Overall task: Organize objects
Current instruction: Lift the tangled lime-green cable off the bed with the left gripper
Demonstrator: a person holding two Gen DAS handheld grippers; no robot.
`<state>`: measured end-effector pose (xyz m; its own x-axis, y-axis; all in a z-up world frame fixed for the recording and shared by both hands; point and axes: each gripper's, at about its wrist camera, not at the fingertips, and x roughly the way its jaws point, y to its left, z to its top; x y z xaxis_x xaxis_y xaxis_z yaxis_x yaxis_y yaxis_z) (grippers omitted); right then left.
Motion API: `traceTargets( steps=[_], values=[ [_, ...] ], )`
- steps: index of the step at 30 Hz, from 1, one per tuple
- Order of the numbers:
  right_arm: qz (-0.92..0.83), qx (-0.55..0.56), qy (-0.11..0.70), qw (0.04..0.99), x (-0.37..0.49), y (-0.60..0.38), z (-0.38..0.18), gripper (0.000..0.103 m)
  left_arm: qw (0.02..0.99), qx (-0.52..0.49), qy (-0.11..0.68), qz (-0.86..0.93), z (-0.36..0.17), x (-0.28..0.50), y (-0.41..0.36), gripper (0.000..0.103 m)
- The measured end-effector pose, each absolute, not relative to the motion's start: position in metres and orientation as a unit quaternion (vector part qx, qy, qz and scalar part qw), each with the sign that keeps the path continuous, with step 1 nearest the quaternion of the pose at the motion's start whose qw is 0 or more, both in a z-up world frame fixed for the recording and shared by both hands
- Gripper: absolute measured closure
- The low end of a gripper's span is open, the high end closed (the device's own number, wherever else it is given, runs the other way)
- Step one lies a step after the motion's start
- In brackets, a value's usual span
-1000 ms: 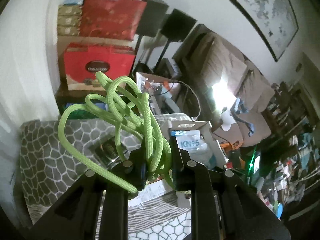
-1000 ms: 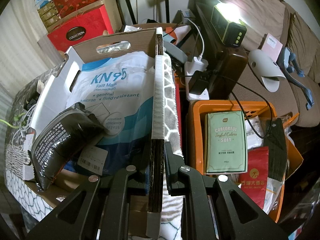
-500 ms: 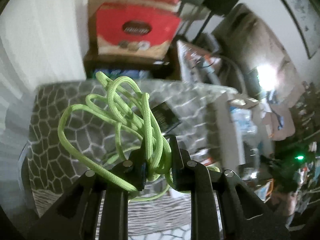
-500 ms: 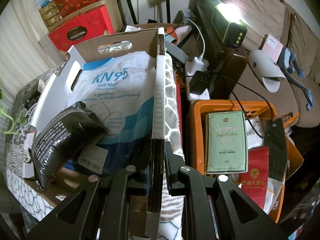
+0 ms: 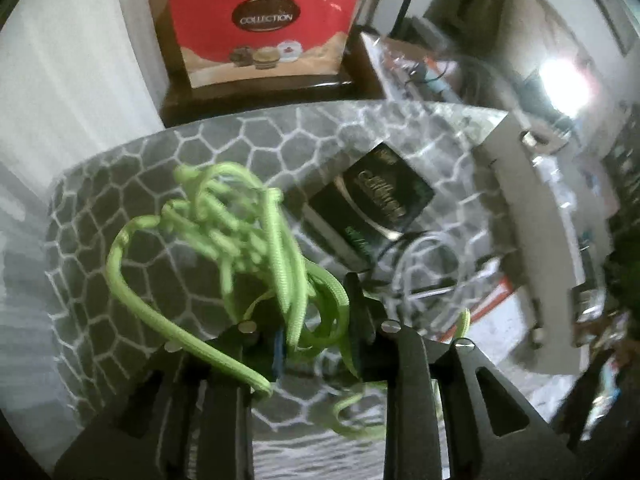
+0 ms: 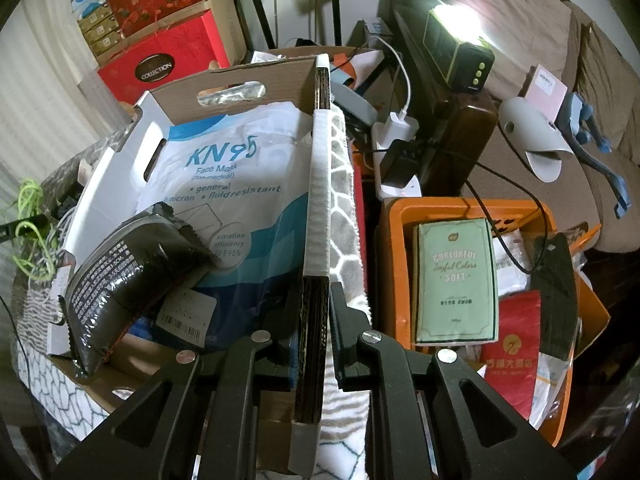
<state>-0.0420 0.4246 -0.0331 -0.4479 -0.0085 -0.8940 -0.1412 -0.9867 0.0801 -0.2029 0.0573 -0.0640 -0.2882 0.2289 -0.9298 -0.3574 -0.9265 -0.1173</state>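
Observation:
My left gripper (image 5: 312, 312) is shut on a tangled bright green cord (image 5: 256, 236) and holds it above a grey honeycomb-patterned cloth surface (image 5: 120, 216). The cord also shows small at the left edge of the right wrist view (image 6: 30, 232). My right gripper (image 6: 320, 312) is shut on the side wall (image 6: 318, 184) of a cardboard box (image 6: 240, 80). The box holds a KN95 face mask pack (image 6: 224, 184) and a black pouch (image 6: 124, 272).
A black packet (image 5: 380, 204) and a white cable coil (image 5: 424, 264) lie on the cloth right of the cord. A red COLLECTION bag (image 5: 264, 28) stands behind. Right of the box sits an orange bin (image 6: 400, 216) holding a green tissue pack (image 6: 456, 280), beside a charger (image 6: 396, 152) and lamp (image 6: 460, 52).
My left gripper has tipped down and left with the green cord, from facing the room to facing the patterned cloth. The right gripper and box have stayed still.

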Motion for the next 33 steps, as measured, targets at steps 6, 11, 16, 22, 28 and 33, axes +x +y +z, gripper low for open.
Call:
traceTargets(
  steps=[6, 11, 16, 22, 28, 33],
  values=[
    [0.848, -0.524, 0.072, 0.039, -0.042, 0.425, -0.033, 0.091, 0.193, -0.575, 0.084, 0.791, -0.075, -0.204, 0.061, 0.068],
    [0.848, -0.524, 0.071, 0.039, -0.042, 0.425, -0.033, 0.091, 0.213, -0.557, 0.143, 0.79, -0.08, -0.196, 0.071, 0.063],
    [0.848, -0.524, 0.071, 0.039, -0.042, 0.425, -0.033, 0.091, 0.215, -0.541, 0.173, 0.794, -0.081, -0.189, 0.077, 0.07],
    [0.848, -0.524, 0.07, 0.04, -0.041, 0.424, -0.033, 0.091, 0.209, -0.552, 0.154, 0.792, -0.078, -0.189, 0.073, 0.091],
    [0.848, -0.524, 0.068, 0.041, -0.041, 0.423, -0.033, 0.091, 0.206, -0.547, 0.052, 0.81, -0.056, -0.191, 0.046, 0.094],
    [0.848, -0.524, 0.069, 0.041, -0.041, 0.422, -0.033, 0.091, 0.217, -0.515, -0.014, 0.829, -0.014, -0.189, 0.022, 0.094]
  ],
)
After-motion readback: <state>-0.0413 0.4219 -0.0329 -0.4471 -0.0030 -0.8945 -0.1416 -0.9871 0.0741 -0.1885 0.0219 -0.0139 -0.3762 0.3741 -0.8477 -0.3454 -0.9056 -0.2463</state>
